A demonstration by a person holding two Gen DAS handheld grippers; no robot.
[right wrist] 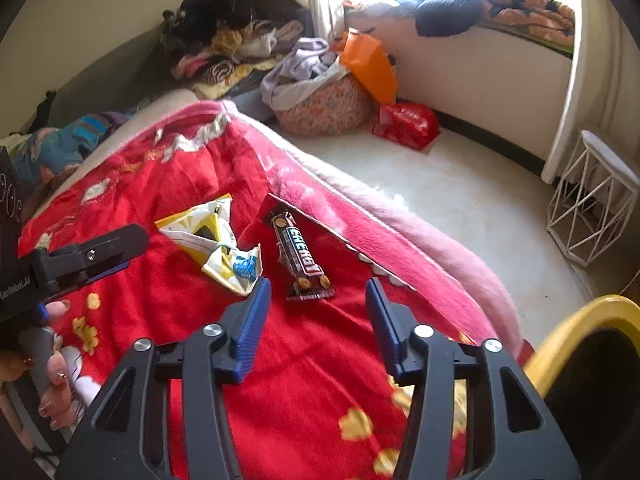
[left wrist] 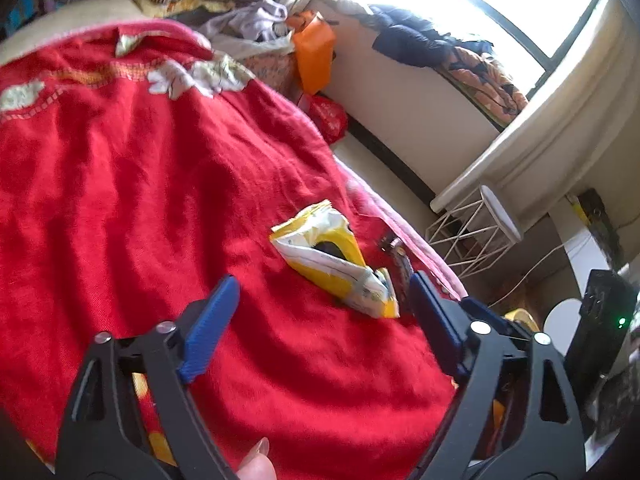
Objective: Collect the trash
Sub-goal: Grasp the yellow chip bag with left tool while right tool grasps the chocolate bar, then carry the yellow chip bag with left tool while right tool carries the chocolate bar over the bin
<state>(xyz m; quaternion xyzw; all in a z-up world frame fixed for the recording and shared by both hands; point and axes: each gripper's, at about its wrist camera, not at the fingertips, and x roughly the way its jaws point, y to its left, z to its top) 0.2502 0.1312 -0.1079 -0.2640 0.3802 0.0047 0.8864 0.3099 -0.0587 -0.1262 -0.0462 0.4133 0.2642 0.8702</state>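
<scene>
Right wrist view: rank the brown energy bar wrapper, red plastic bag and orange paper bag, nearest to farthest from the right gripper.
1. Brown energy bar wrapper, on the bed just ahead of the right gripper.
2. Red plastic bag, on the floor beyond.
3. Orange paper bag, farthest, by the wall.

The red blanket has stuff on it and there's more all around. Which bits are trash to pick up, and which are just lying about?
Trash to pick up:
- yellow wrapper, crumpled on the red blanket
- brown snack bar wrapper, right beside it

Just lying about:
- pile of clothes
- orange bag
- red bag on the floor
- white wire stool
</scene>
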